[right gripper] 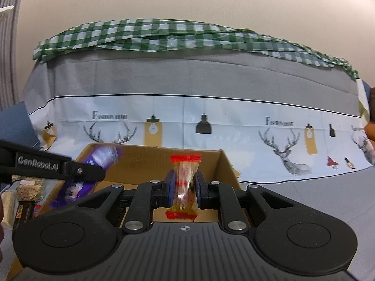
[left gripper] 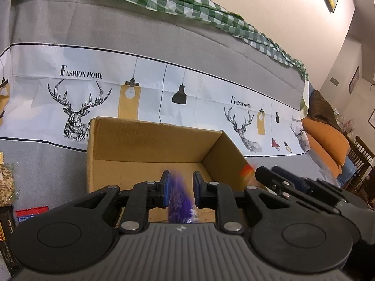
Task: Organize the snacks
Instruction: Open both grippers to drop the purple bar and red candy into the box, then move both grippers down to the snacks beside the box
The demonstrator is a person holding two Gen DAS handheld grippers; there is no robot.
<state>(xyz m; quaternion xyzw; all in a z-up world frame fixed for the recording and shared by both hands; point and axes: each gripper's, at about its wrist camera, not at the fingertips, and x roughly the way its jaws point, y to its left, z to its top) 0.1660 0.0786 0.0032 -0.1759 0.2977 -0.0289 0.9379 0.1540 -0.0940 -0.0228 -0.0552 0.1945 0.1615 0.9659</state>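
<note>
Backdrop: grey printed cloth point(right gripper: 187, 79) with deer and lamp motifs, green checked cloth point(right gripper: 164, 35) bunched along its top edge.

Cardboard box point(left gripper: 150, 140) stands open in front of the cloth, both hand-held grippers poised over its mouth. Floor of the box, where visible, looks bare; the near part is hidden behind the grippers.

Left hand-held gripper point(left gripper: 179, 188): purple snack packet point(left gripper: 179, 199) hangs between its jaws, blurred. Pads sit slightly clear of it on both sides, so the jaws read as apart, packet likely dropping.

Right hand-held gripper point(right gripper: 183, 185): clear packet with red ends point(right gripper: 185, 180) stands upright between its jaws, also blurred; narrow gaps at both pads, grip appears released.

Remaining snacks point(right gripper: 25, 192) lie outside the box, at its left.

Judgement: early stage. Two packets going into the box; several at the side not yet collected.
</note>
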